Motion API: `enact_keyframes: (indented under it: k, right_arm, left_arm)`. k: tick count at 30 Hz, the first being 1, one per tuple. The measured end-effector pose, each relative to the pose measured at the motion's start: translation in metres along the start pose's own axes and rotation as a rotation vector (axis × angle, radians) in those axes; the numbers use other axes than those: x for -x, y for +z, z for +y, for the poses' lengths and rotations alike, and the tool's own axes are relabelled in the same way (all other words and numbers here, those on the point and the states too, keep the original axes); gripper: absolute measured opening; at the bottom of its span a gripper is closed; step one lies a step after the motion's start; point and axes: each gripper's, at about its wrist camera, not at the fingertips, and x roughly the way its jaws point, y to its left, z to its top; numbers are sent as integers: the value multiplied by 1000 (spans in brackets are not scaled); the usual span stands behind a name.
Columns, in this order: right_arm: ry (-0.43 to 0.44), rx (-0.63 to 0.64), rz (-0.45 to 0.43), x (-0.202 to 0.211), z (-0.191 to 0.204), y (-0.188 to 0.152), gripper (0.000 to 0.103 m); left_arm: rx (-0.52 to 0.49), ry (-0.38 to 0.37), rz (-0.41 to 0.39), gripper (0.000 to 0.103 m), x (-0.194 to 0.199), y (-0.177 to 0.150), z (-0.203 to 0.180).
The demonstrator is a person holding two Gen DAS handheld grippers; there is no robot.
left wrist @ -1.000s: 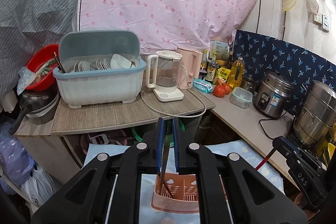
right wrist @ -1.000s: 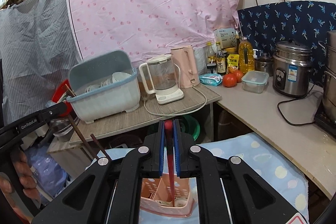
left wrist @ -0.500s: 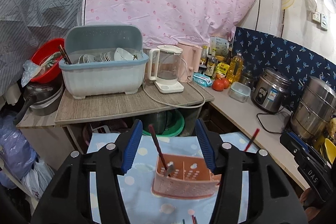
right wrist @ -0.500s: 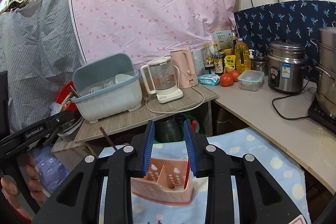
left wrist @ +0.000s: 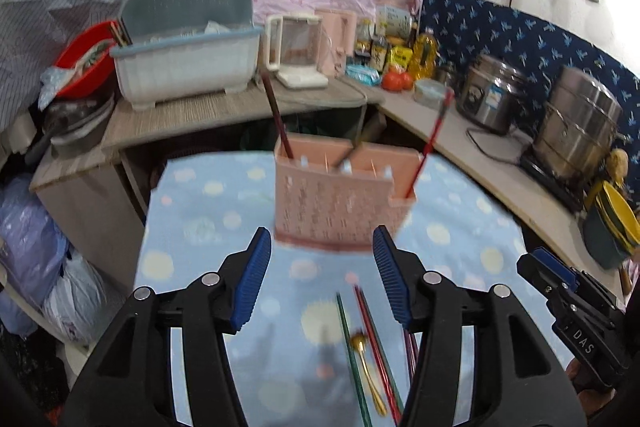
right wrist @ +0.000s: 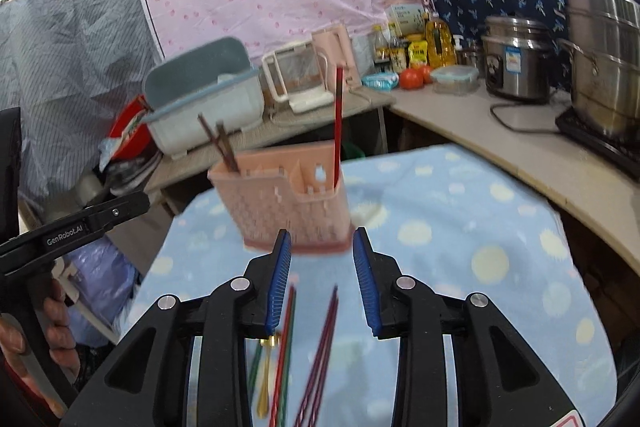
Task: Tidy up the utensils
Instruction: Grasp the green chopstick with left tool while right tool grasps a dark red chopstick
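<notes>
Spread across the foreground: a pale blue cloth with light dots [left wrist: 208, 211], bordered at the back and right by a cluttered counter [left wrist: 460, 139] with a grey-blue dish rack [left wrist: 188, 63], a clear kettle [left wrist: 298, 45], a rice cooker [left wrist: 494, 95] and a steel pot [left wrist: 580, 131]. Standing on the cloth, near its middle: a pink slotted utensil holder [left wrist: 340, 203], with a dark brown chopstick [left wrist: 276, 115] leaning in its left compartment and a red chopstick [left wrist: 430, 143] in its small right-hand pocket. In front of the holder, left gripper [left wrist: 318, 277] released, blue pads [left wrist: 250, 279] wide apart, nothing between them. Right gripper [right wrist: 322, 281] likewise unclenched, narrower gap, jaws just widened, nothing pinched. Lying loose below both: green, red and purple chopsticks [right wrist: 316, 355] beside a small gold spoon [left wrist: 366, 371].
</notes>
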Motion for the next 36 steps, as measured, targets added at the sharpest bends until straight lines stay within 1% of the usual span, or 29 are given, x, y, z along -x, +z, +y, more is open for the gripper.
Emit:
enact_keyframes:
  k: [5, 7, 11, 15, 19, 24, 27, 33, 36]
  right_arm:
    - [-13, 5, 79, 19, -1, -61, 32]
    - [-22, 19, 113, 24, 2, -85, 32]
    - [-37, 62, 173, 30, 9, -126, 32]
    - [-18, 61, 229, 30, 14, -157, 32]
    - [-11, 72, 248, 27, 19, -172, 32]
    - [-6, 77, 269, 21, 23, -183, 32]
    - [-15, 86, 276, 17, 26, -185, 32]
    - [-29, 90, 263, 11, 23, -186, 29]
    - [-41, 100, 253, 9, 23, -186, 26]
  left_arm:
    - [-9, 10, 95, 50, 0, -63, -10]
    - [4, -11, 132, 50, 1, -89, -13]
    - [13, -23, 186, 50, 0, -129, -22]
    - [20, -20, 232, 50, -2, -160, -26]
    - [24, -12, 256, 50, -1, -180, -26]
    - [14, -4, 264, 50, 0, -195, -28]
    - [11, -5, 263, 50, 0, -198, -30]
    - [-10, 9, 264, 50, -3, -203, -33]
    - [-9, 17, 269, 50, -7, -203, -33]
